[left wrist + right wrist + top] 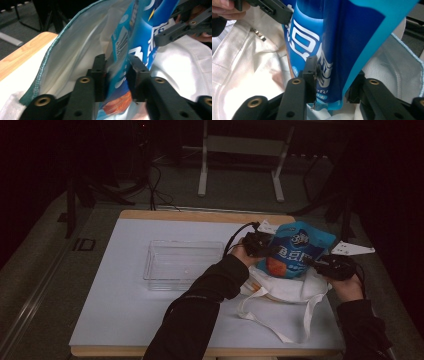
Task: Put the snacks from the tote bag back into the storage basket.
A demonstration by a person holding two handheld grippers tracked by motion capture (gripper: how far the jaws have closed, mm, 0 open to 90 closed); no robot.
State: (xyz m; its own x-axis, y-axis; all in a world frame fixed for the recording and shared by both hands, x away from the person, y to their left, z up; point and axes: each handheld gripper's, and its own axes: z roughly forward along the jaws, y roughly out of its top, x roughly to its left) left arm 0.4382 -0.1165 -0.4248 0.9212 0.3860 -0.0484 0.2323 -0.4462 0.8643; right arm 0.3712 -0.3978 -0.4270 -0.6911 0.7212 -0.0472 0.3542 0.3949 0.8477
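A blue snack bag [296, 247] with white lettering and an orange patch stands upright in the mouth of a white cloth tote bag [285, 291] at the table's right. My left gripper [271, 251] is shut on the snack bag's left edge. In the left gripper view the pads press the blue foil [140, 32] next to its barcode, with the tote's pale lining [77, 47] to the left. My right gripper [313, 261] is shut on the snack bag's right edge. In the right gripper view the blue foil [342, 37] is pinched between the jaws of my right gripper [334, 75].
A clear plastic tray [182, 265] lies left of the tote on the white tabletop [120, 315]. The tote's straps [265, 320] trail toward the front edge. Beyond the table are a white stand [240, 165] and cables on the floor.
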